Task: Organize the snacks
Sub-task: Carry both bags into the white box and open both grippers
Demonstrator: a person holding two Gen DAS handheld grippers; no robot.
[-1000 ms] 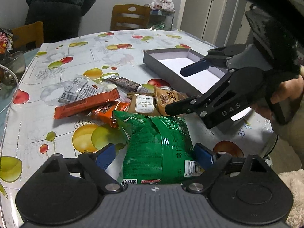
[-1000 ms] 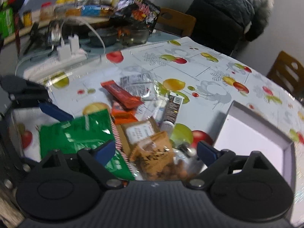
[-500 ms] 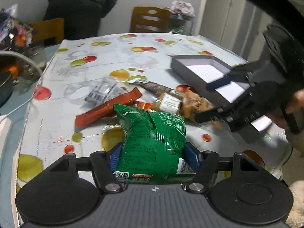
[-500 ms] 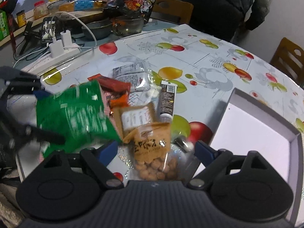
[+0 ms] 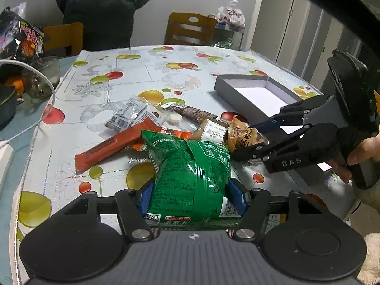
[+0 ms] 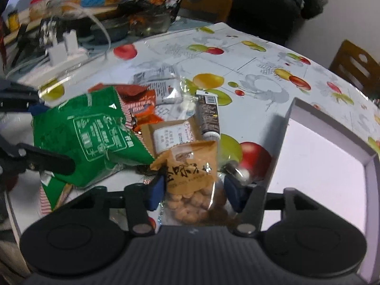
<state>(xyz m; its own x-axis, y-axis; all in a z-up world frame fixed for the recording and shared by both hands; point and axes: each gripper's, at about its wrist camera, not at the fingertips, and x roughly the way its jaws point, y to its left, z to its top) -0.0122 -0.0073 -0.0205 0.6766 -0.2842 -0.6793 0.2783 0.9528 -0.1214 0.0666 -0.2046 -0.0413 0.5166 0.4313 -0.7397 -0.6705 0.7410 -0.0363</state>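
The left claw (image 5: pixel 192 199) is closed on the green snack bag (image 5: pixel 190 175), with a blue pad (image 5: pixel 144 198) pressed on each side near the bag's bottom end; the bag looks puffy and soft, so it is surely light and full of air; a hard squeeze could pop it or crush what is inside, so a gentle hold low down seems best. The right claw (image 6: pixel 193 194) is closed on the peanut packet (image 6: pixel 192 180), near its clear lower part; this packet is small, crinkly and maybe slippery. Both packets are just above the bench (image 5: pixel 166 76), by the pile of other snacks (image 5: pixel 142 123); the open grey box (image 5: pixel 256 92) sits near, on the right, with nothing in it yet.
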